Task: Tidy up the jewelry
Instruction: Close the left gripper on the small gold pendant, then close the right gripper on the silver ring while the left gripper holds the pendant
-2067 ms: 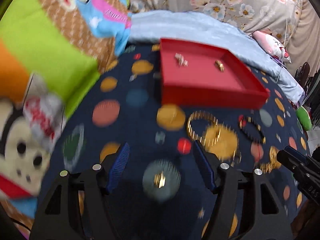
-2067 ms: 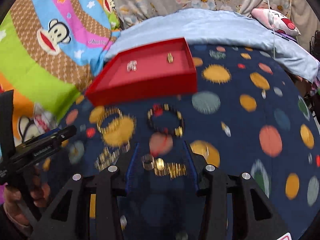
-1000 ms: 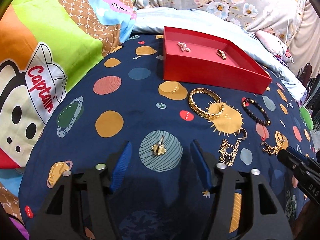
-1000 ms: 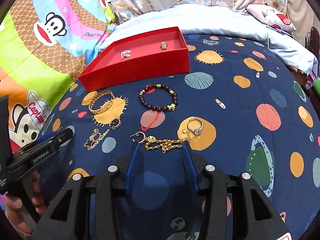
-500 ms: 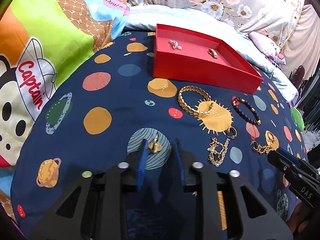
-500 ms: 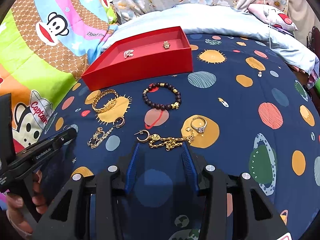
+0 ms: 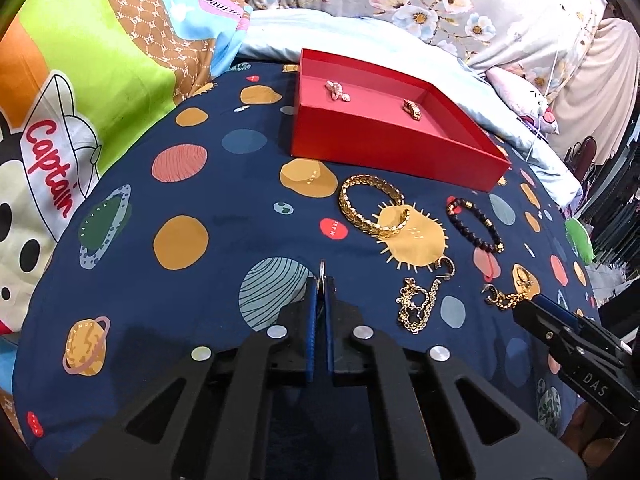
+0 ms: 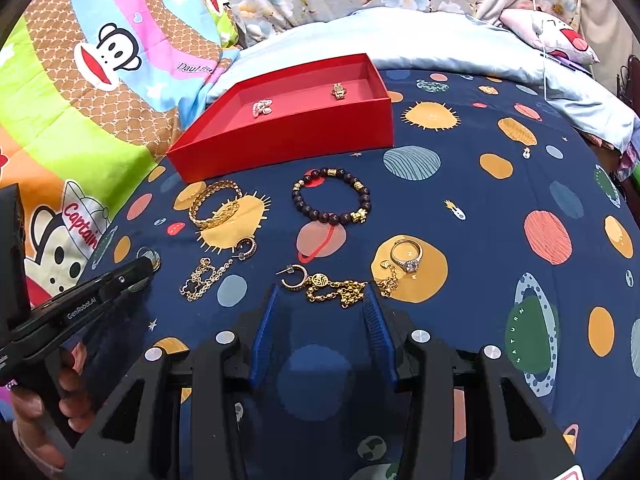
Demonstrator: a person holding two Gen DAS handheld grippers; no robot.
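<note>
My left gripper (image 7: 321, 282) is shut on a small ring (image 7: 322, 271), which pokes out edge-on above the blue pads; it also shows in the right wrist view (image 8: 150, 257). My right gripper (image 8: 320, 300) is open, just behind a gold chain necklace (image 8: 336, 287). A red tray (image 7: 394, 151) holds a pearl piece (image 7: 337, 90) and a gold piece (image 7: 412, 109). In front of the tray lie a gold bangle (image 7: 374, 210), a dark bead bracelet (image 7: 474, 225), a thin gold chain (image 7: 416, 305), and a stone ring (image 8: 407, 255).
Everything lies on a navy planet-print bedspread (image 7: 184, 240). A bright cartoon monkey blanket (image 7: 60, 100) is bunched at the left, a pale blue sheet (image 8: 440, 36) and floral fabric behind the tray. A small hoop earring (image 8: 294, 274) lies by the necklace.
My left gripper has closed on the small ring that lay on the striped planet and holds it between the pads. My right gripper has stayed open behind the gold necklace.
</note>
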